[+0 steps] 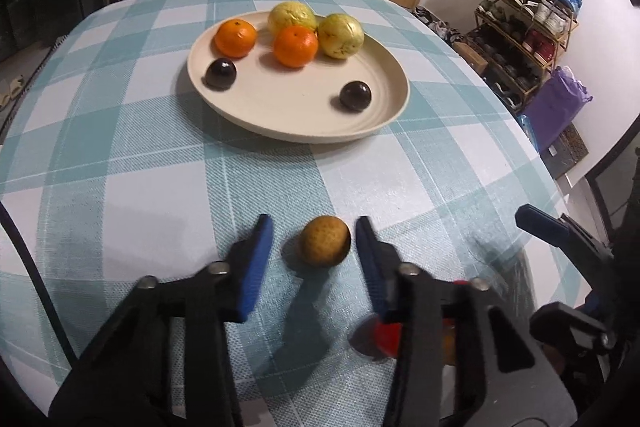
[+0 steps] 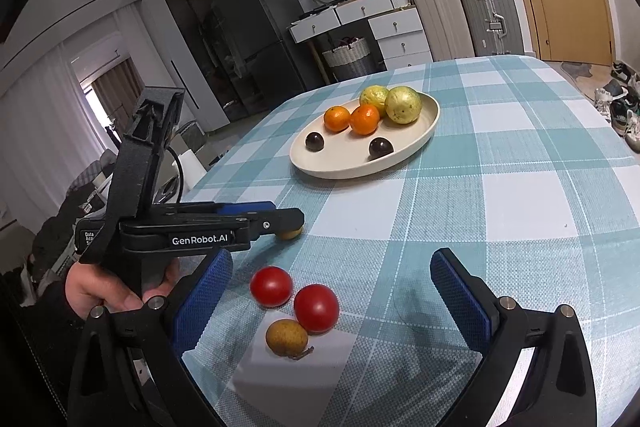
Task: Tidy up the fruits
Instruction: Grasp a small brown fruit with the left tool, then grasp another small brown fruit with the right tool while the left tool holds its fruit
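The cream plate (image 1: 224, 107) stands on the checked tablecloth (image 1: 120, 155) and is the landmark here. In it lie two oranges (image 1: 235, 38), two yellow-green fruits (image 1: 341, 35) behind them, and two dark round fruits (image 1: 221, 74) on the near side.

The left wrist view shows the left gripper (image 1: 314, 241) low over the cloth, on the near side of the plate and well apart from it. Its jaws are open, and a small brown fruit (image 1: 325, 239) lies on the cloth between the blue pads (image 1: 256, 259); a gap shows on the left side, on the right I cannot tell. This fruit is almost round, so no long axis is clear.

Only the right wrist view shows two red tomatoes (image 2: 271, 286) and a second brown fruit (image 2: 286, 337) with a short stem pointing right. They lie close together, nearer than the plate, between the wide-open fingers of the right gripper (image 2: 332, 297), which holds nothing. This view also shows a hand (image 2: 116, 287) grasping the left gripper's handle, fingers level and pointing right.
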`<state>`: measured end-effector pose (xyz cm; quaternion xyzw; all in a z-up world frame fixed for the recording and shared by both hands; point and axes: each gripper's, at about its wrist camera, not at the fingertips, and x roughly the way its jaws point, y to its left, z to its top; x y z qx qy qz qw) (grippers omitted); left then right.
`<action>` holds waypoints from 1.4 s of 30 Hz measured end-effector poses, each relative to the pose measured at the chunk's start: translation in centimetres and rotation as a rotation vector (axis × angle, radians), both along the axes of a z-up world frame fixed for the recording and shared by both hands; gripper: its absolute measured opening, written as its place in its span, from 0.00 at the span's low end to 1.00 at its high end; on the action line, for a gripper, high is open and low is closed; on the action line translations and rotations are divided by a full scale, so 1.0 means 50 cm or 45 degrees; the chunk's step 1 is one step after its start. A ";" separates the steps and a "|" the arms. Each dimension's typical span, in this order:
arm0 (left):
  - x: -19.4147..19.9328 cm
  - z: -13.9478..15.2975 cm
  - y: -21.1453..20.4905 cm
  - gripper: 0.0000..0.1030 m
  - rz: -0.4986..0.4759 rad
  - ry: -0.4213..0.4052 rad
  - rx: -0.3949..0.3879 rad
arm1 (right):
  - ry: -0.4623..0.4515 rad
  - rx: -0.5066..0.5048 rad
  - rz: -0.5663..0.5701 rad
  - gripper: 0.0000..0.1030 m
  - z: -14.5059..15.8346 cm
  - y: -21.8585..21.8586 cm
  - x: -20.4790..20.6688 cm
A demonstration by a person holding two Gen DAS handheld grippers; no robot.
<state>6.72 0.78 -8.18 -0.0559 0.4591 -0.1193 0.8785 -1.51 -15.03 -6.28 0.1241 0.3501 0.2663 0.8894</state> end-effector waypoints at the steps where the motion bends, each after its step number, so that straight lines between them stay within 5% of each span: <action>1: -0.001 0.000 -0.002 0.25 -0.017 0.001 -0.014 | 0.009 0.004 0.006 0.98 -0.001 0.001 0.001; 28: -0.062 0.042 0.081 0.24 0.043 -0.050 -0.113 | 0.122 -0.061 0.079 0.93 -0.028 0.035 -0.049; 42: -0.089 0.048 0.098 0.24 0.049 -0.059 -0.127 | 0.152 -0.164 0.112 0.51 -0.041 0.093 -0.069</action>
